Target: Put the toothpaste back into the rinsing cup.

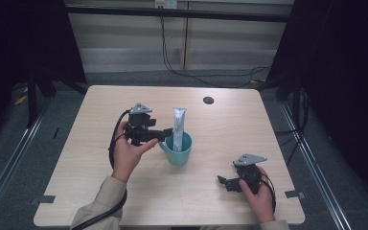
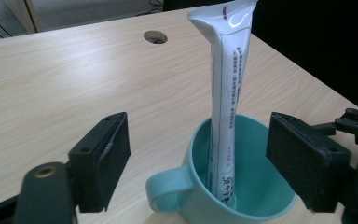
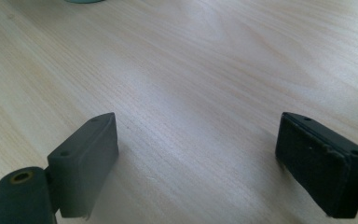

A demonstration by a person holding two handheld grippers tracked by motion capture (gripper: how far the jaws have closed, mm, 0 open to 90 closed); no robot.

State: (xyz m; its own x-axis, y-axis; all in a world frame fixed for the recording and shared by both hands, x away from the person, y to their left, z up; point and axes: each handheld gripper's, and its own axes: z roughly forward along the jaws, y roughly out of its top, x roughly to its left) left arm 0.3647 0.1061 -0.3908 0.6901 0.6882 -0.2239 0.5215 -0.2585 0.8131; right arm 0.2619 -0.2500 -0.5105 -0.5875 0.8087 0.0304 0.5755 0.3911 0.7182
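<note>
The white tube point(image 2: 224, 88) stands upright inside the teal mug point(image 2: 242, 196), its lower end on the mug's floor and its crimped end well above the rim, leaning against the wall on the handle side. I judge the main step done: the tube is in the mug. The left claw point(image 2: 198, 161) sits just beside the mug at its handle, jaws spread wide on either side of the tube and touching neither tube nor rim, so nothing is held. The right claw point(image 1: 226, 182) rests on the worktop point(image 1: 100, 105), well apart from the mug on the person's side, jaws wide apart and empty. What seems left is drawing the left claw away from the mug.
</note>
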